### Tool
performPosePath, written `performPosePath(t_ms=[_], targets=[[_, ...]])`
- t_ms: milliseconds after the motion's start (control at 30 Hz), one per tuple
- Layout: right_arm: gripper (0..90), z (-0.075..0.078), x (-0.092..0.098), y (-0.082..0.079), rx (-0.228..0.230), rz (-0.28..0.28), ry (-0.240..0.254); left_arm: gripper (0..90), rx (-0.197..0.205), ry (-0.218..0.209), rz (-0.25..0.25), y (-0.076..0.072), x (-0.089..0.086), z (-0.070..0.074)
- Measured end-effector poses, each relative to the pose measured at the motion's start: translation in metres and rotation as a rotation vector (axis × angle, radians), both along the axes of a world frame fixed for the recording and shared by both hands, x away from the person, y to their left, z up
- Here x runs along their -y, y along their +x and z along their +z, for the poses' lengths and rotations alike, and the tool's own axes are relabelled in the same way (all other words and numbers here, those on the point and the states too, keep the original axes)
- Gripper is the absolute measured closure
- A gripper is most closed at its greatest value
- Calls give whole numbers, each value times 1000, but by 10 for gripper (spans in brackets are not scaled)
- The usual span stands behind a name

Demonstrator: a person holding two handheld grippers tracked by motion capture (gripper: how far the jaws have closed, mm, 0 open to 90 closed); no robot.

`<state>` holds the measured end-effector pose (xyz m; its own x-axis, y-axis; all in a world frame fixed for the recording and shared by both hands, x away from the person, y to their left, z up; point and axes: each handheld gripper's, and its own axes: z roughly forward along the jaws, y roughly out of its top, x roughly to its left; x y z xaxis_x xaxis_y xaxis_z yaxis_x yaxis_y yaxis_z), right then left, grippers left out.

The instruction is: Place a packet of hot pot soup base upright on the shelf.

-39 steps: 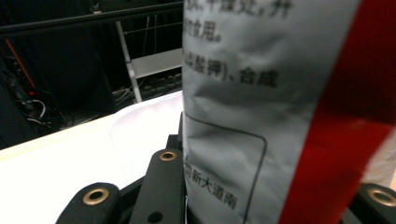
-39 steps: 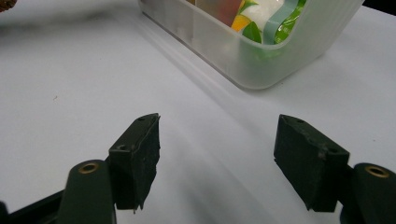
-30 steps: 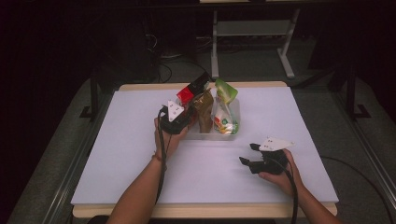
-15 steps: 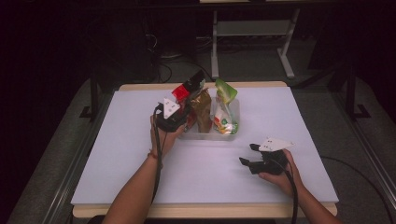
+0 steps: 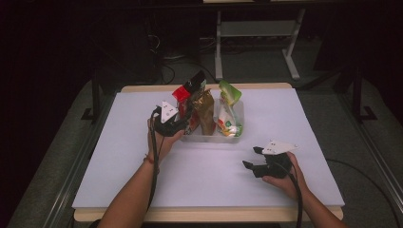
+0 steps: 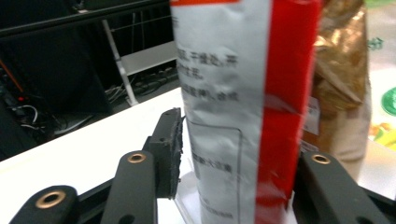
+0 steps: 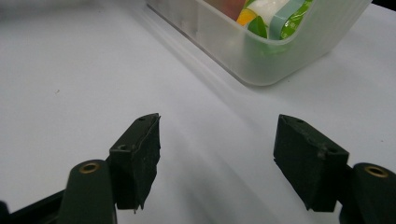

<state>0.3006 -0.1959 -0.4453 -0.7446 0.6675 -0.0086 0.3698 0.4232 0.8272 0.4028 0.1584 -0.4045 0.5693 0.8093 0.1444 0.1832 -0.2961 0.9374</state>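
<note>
A red and silver pouch (image 5: pixel 184 94) (image 6: pixel 233 93) stands at the left end of a clear plastic bin (image 5: pixel 214 137), leaning on a brown foil pouch (image 5: pixel 206 110) (image 6: pixel 341 70). A green and white pouch (image 5: pixel 228 111) (image 7: pixel 275 18) stands at the bin's right end. My left gripper (image 5: pixel 183 116) (image 6: pixel 238 149) straddles the red pouch. Its jaws have just been opening, and a thin gap shows between the left pad (image 6: pixel 170 144) and the pouch. My right gripper (image 5: pixel 252 159) (image 7: pixel 219 154) rests on the table near the front right, open and empty, pointing toward the bin (image 7: pixel 261 56).
The white table top (image 5: pixel 119 156) spreads wide on all sides of the bin. A dark floor, cables and a metal stand (image 5: pixel 256 33) lie beyond the table's far edge.
The left gripper has shifted slightly to the left at the bin, and its jaws have spread away from the red pouch. The right hand has stayed where it was.
</note>
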Motion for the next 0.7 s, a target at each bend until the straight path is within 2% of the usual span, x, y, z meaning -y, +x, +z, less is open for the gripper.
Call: performPosePath(t_ms=[167, 333, 700], targets=[[309, 0, 0, 0, 3, 3, -1, 490, 0, 36, -23, -4, -2, 2], [310, 0, -2, 0, -1, 5, -8, 430, -9, 47, -36, -7, -5, 4], [312, 3, -1, -1, 25, -4, -29, 352, -39, 110, -113, -18, -8, 8]])
